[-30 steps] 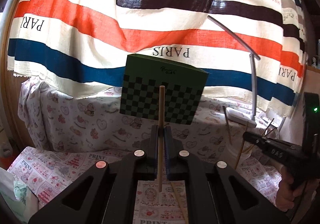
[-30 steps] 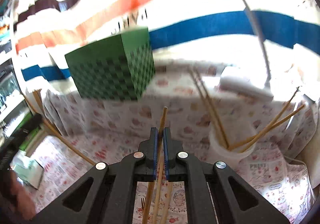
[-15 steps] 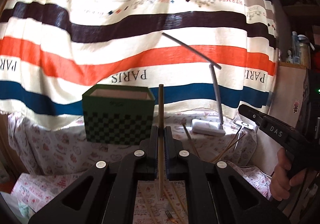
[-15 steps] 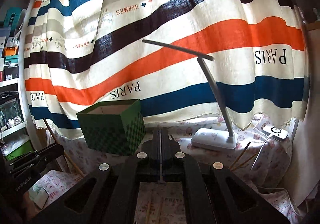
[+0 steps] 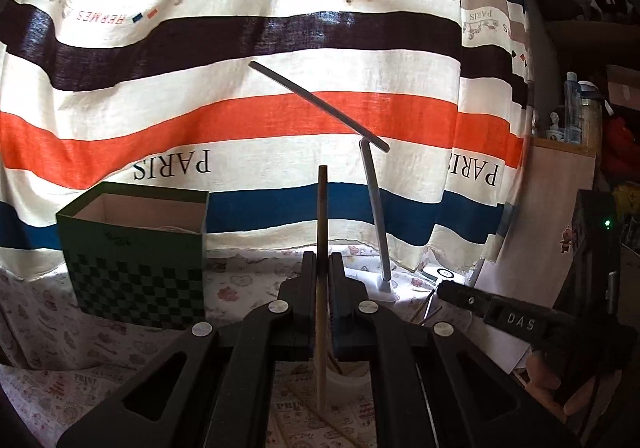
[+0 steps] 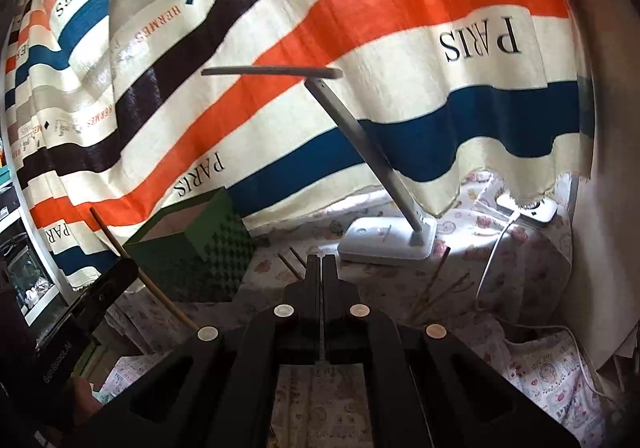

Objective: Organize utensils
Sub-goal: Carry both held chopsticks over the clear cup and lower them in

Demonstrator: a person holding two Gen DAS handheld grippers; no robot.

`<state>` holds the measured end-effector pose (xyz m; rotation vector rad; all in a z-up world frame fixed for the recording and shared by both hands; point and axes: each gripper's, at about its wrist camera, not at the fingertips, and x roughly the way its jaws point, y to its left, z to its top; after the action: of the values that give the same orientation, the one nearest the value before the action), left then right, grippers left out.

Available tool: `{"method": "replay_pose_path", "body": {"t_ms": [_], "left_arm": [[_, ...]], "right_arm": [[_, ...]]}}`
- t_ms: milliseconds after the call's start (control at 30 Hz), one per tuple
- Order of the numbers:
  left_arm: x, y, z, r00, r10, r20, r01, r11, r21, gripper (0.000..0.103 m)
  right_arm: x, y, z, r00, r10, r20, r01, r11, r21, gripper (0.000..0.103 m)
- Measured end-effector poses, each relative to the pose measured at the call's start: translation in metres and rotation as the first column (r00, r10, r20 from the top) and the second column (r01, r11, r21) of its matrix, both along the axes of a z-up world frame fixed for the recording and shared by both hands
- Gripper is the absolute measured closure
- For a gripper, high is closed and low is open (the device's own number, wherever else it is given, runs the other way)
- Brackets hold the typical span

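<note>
In the left wrist view, the left gripper (image 5: 320,268) has its jaws pinched on a single wooden chopstick (image 5: 322,232), which stands nearly upright between them, its top against the striped curtain (image 5: 240,120) and its lower end over the patterned tablecloth (image 5: 48,328). A green checked box (image 5: 136,272) with an open top sits to the far left, a white desk lamp (image 5: 376,216) to the far right, and the right gripper (image 5: 444,290) comes in from the right edge. In the right wrist view, that right gripper (image 6: 321,260) shows its jaws pressed together with nothing between them. A few more chopsticks (image 6: 436,284) lean up from below its frame on the right, probably out of a holder that is hidden. By my reading, some sticks are already gathered there, and the held one has yet to be put away.
</note>
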<state>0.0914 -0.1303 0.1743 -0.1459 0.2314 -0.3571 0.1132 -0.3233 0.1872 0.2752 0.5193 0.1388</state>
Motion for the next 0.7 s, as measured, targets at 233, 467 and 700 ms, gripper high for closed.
{"method": "replay_pose_path", "body": {"t_ms": [233, 467, 700], "left_arm": [[0.038, -0.026, -0.008, 0.999, -0.049, -0.001, 0.049, 0.997, -0.057, 0.099], [0.063, -0.040, -0.037, 1.000, -0.009, 0.014, 0.010, 0.998, -0.069, 0.098], [0.066, -0.038, -0.046, 0.999, 0.002, 0.047, 0.002, 0.997, -0.079, 0.097]], "right_arm": [[0.030, -0.019, -0.027, 0.993, -0.015, -0.120, 0.023, 0.998, 0.061, 0.101], [0.046, -0.022, -0.042, 0.983, -0.019, -0.183, 0.029, 0.998, 0.053, 0.101], [0.052, -0.022, -0.048, 0.979, -0.012, -0.203, 0.024, 0.998, 0.053, 0.101]]}}
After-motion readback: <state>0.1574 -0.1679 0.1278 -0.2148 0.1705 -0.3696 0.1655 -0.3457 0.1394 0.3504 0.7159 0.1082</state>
